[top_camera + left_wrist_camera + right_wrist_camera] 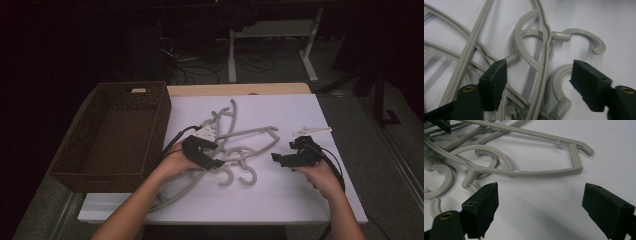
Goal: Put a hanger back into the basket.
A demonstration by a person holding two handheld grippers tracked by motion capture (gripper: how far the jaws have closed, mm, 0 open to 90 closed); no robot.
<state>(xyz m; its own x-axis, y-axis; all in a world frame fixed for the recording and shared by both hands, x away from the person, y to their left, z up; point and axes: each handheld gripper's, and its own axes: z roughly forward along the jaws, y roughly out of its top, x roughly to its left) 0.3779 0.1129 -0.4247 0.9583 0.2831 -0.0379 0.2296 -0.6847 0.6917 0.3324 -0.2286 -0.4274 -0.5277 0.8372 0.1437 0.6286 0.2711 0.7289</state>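
Your left gripper [537, 83] hangs with jaws spread over the tangled grey hangers [240, 150] at the desk's [300, 200] middle; your right gripper [539, 207] waits open, empty, beside them. Close on crossed bars and you'll likely drag several, their hooks snagging.
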